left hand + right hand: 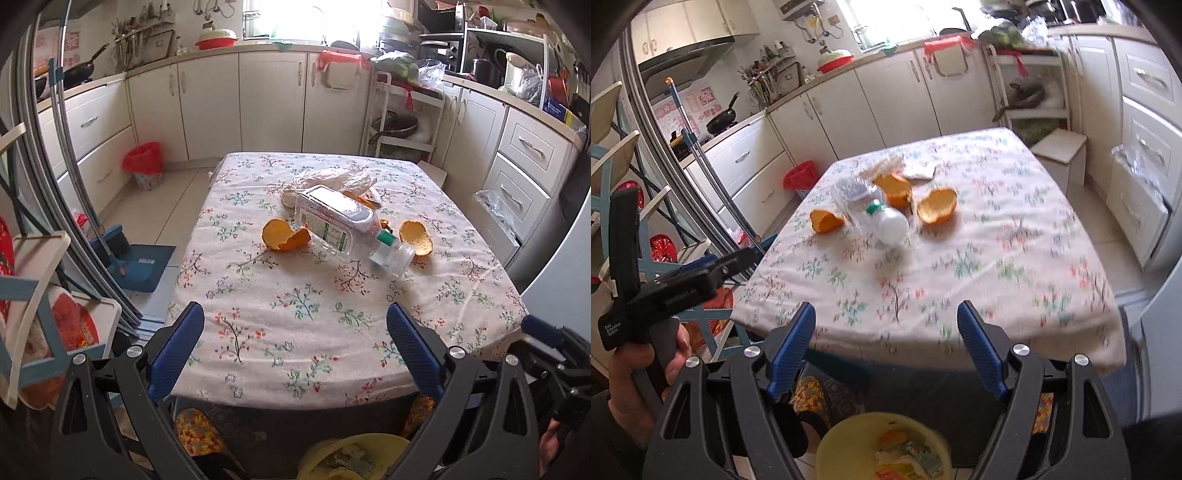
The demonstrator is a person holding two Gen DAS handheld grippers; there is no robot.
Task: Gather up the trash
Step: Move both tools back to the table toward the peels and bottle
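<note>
Both grippers hang back at the near edge of the table [332,369], left gripper [295,325] and right gripper [886,321] each spread wide with nothing between the blue pads. Out in the middle of the flowered cloth lies the trash: a clear plastic bottle [332,218] on its side, a small jar [393,253] touching its neck, orange peels [284,240] on either side, a crumpled plastic bag [332,181] behind. Below the near edge sits a yellow bin [849,435] with scraps already inside.
</note>
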